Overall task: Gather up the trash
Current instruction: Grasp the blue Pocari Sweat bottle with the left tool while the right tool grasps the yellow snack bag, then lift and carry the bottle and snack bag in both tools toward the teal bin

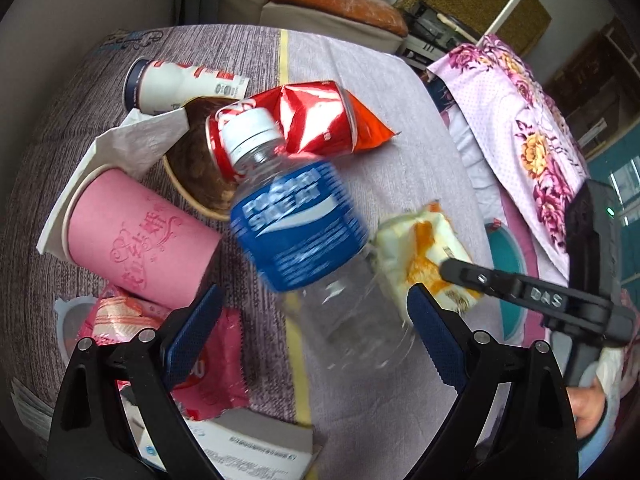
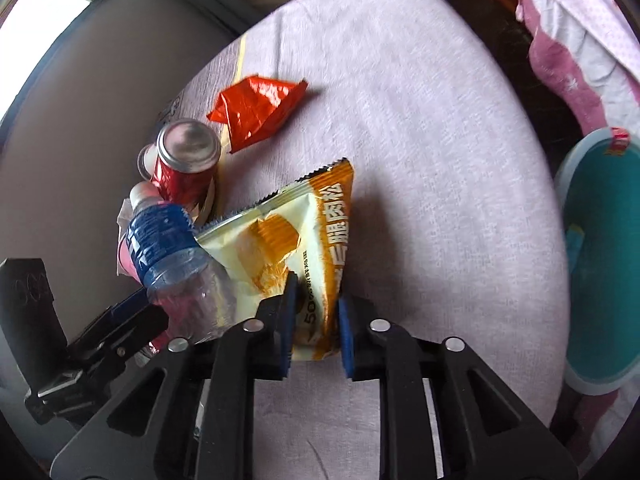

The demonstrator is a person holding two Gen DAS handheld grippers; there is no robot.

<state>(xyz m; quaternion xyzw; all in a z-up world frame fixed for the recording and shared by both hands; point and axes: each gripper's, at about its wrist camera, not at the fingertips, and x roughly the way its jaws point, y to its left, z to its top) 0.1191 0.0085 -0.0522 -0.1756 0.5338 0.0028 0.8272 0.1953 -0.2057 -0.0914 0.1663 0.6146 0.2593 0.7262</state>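
My left gripper [image 1: 316, 328] is open, its blue pads either side of a clear plastic bottle [image 1: 304, 232] with a blue label and white cap; the bottle looks blurred and untouched by the pads. My right gripper [image 2: 318, 316] is shut on a yellow and orange snack packet [image 2: 296, 240], also seen in the left wrist view [image 1: 424, 252]. A crushed red can [image 1: 288, 120] lies behind the bottle, with an orange wrapper [image 2: 260, 112] beyond it. The teal bin [image 2: 604, 264] stands at the table's right edge.
A pink paper cup [image 1: 140, 244], a white bottle [image 1: 180, 84], a brown bowl [image 1: 200, 168], a tissue [image 1: 132, 140], pink wrappers [image 1: 216, 368] and a paper box [image 1: 248, 452] lie at the left on the grey tablecloth [image 2: 420, 160]. A floral cloth [image 1: 520, 120] hangs at right.
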